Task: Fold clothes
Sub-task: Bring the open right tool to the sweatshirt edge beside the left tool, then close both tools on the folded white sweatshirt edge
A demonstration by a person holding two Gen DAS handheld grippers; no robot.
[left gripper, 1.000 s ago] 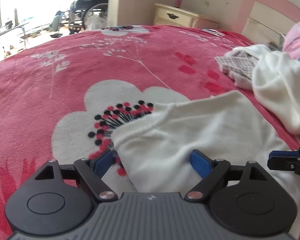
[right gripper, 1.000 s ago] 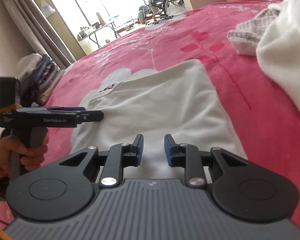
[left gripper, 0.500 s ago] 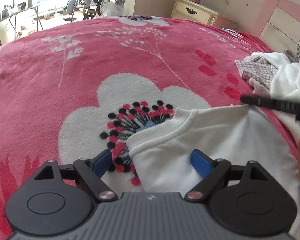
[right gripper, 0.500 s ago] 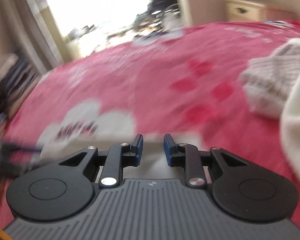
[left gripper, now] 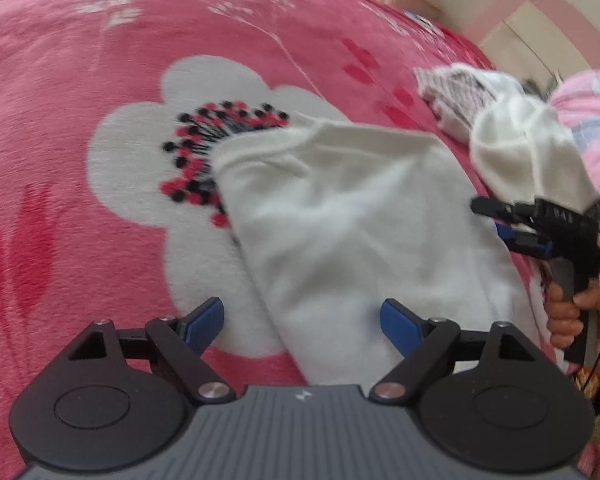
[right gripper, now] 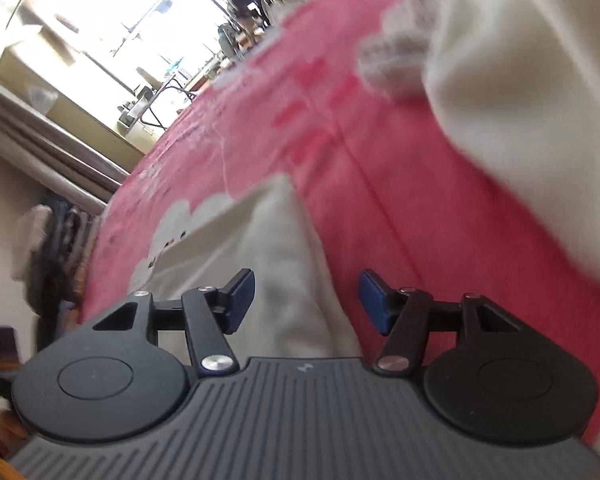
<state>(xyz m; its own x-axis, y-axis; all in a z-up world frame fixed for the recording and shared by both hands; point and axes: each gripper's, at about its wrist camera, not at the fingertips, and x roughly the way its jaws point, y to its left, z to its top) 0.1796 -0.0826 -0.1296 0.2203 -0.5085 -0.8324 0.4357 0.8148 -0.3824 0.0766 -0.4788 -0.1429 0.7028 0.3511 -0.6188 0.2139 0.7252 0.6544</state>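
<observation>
- The white garment [left gripper: 364, 216] lies flat on the bed [left gripper: 100, 80], spread as a rough rectangle over the pink floral blanket, with a ribbed edge at its far left corner beside the black-and-red flower print.
- Judged from its soft creases and the way it follows the blanket, the garment is a light, limp knit. It has no stiffness of its own; any lifted part is likely to sag and drag the rest along.
- The fleecy blanket probably grips the knit, so a pull along the surface may bunch the cloth rather than slide it.
- Left claw [left gripper: 302, 318]: jaws wide apart, holding nothing, set astride the near left edge of the garment.
- Right claw [right gripper: 306, 296]: jaws apart, holding nothing, low over the near right edge of the garment [right gripper: 284, 264]; this view is blurred.
- Recommended hold: pinch the cloth at a corner or along a hemmed edge, one claw per side, catching all layers so none slips out.
- A heap of other clothes [left gripper: 512, 136], white and checked, lies near the far right of the garment, apart from it. Keep lifted cloth clear of the heap.
- Whether the flat garment is already partly folded cannot be told.
</observation>
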